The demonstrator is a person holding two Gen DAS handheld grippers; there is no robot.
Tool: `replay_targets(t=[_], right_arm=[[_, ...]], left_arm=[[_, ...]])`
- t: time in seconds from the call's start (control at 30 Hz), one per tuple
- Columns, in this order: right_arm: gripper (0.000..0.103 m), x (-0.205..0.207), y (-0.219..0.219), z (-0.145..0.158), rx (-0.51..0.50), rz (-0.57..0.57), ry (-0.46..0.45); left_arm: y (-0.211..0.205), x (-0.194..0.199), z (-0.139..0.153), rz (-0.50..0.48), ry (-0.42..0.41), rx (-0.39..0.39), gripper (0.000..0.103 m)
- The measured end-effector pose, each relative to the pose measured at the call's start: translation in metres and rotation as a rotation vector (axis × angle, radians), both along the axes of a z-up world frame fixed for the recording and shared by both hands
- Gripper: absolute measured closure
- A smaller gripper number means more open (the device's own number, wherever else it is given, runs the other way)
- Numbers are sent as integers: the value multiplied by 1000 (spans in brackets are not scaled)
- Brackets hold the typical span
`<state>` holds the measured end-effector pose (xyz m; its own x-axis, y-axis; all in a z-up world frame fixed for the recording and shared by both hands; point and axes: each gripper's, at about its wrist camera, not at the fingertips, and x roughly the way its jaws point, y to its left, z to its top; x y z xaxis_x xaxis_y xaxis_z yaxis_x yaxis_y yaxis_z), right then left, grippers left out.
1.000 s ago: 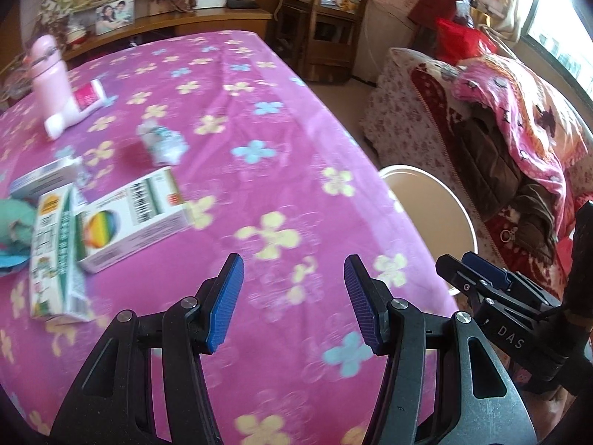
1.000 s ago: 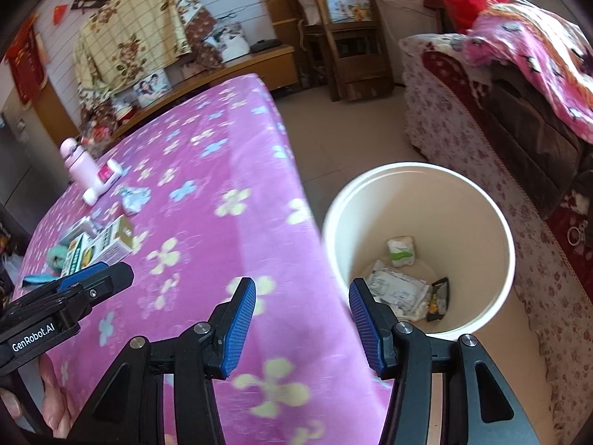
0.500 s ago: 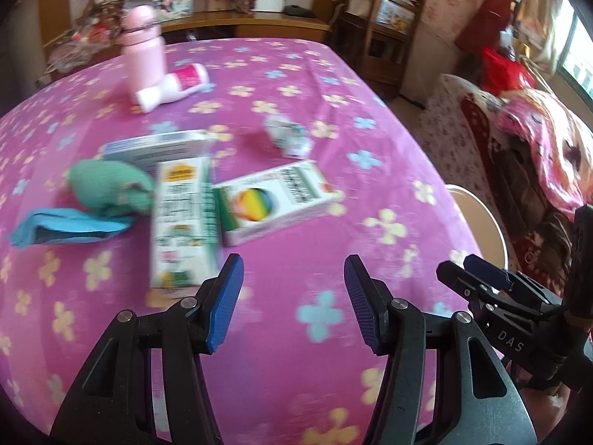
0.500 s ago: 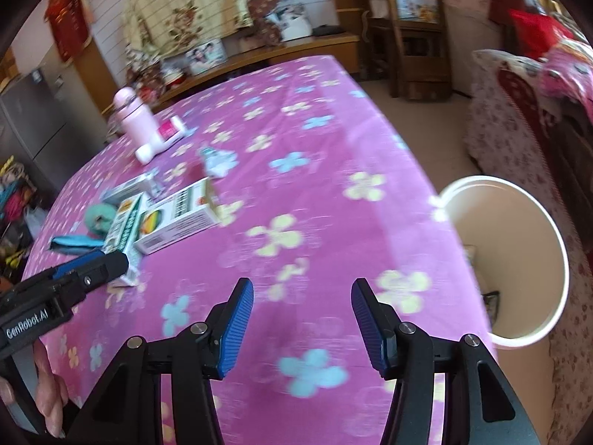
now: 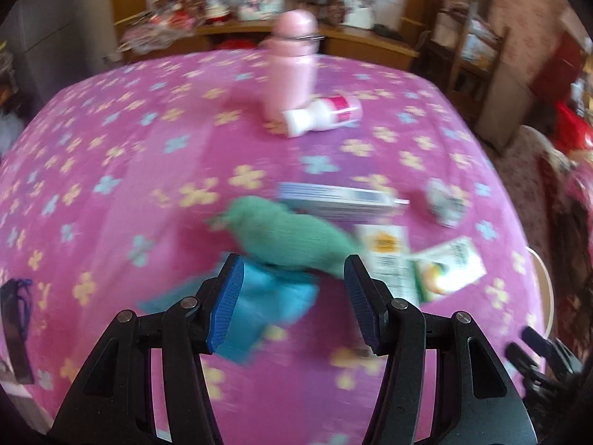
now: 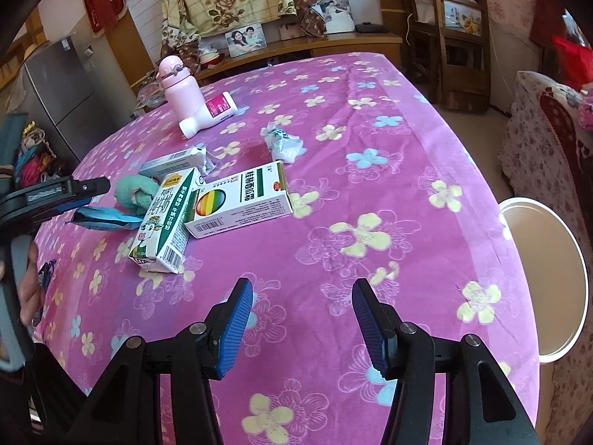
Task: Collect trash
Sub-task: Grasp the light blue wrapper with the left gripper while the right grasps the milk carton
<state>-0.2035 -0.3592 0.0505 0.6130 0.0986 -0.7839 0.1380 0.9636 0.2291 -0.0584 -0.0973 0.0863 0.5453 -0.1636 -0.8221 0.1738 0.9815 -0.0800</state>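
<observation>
My left gripper [image 5: 292, 296] is open and empty, just above a blue wrapper [image 5: 267, 304] and a green cloth wad [image 5: 289, 237]. In the right wrist view it shows at the left edge [image 6: 85, 191], beside the blue wrapper [image 6: 103, 219]. My right gripper [image 6: 302, 324] is open and empty over bare tablecloth. Ahead of it lie a green milk carton [image 6: 165, 218], a white medicine box [image 6: 241, 200], a grey box [image 6: 174, 161] and a crumpled wrapper [image 6: 283, 142]. The white trash bucket [image 6: 548, 289] stands beside the table at the right.
A pink bottle [image 6: 178, 87] stands at the far side of the table with a white tube [image 6: 209, 113] lying against it. A sofa [image 6: 548, 141] is at the right, a wooden chair [image 6: 459, 37] and shelf behind.
My left gripper has swung left across the table, from the bucket side to over the blue wrapper and green cloth. My right gripper has swung from over the bucket to over the table.
</observation>
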Motion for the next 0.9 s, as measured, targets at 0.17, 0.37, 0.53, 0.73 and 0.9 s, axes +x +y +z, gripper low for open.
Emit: replay_targets(t=[0.17, 0.37, 0.53, 0.73, 0.9], right_arm=[[49, 6, 4, -3, 6, 9, 10], [49, 16, 13, -5, 8, 30, 19], [48, 25, 20, -4, 29, 45, 25], [42, 34, 33, -4, 43, 79, 29], [42, 41, 43, -6, 41, 102, 39]], left_arm=[[31, 2, -31, 26, 97, -3, 48], [32, -19, -60, -52, 164, -8, 48], [35, -18, -63, -59, 194, -83, 48], [27, -26, -63, -143, 219, -153, 41], [18, -28, -62, -203, 216, -181, 41]])
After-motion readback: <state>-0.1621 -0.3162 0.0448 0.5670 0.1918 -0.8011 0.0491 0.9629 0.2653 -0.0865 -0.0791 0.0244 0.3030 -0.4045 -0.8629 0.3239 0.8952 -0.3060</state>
